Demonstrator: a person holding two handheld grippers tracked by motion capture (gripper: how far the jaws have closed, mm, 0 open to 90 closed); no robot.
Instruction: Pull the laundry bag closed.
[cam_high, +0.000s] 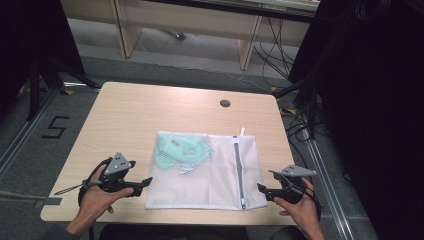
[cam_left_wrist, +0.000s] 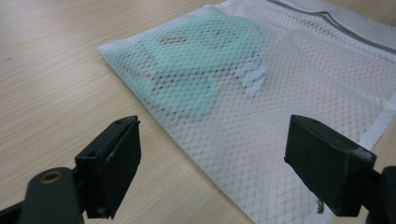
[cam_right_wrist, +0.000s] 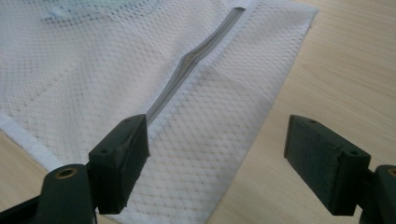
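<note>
A: Where's the mesh laundry bag (cam_high: 205, 172)?
B: Flat mid-worktop (cam_high: 130, 115); the left tool (cam_high: 146, 182) and right tool (cam_high: 262, 189) flank it, jaws wide, empty.
A: Next?
B: Probably close in on the zipper (cam_high: 239, 170).

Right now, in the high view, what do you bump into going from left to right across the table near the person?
Left gripper → mint-green garment inside the white mesh laundry bag → grey zipper of the bag → right gripper.
</note>
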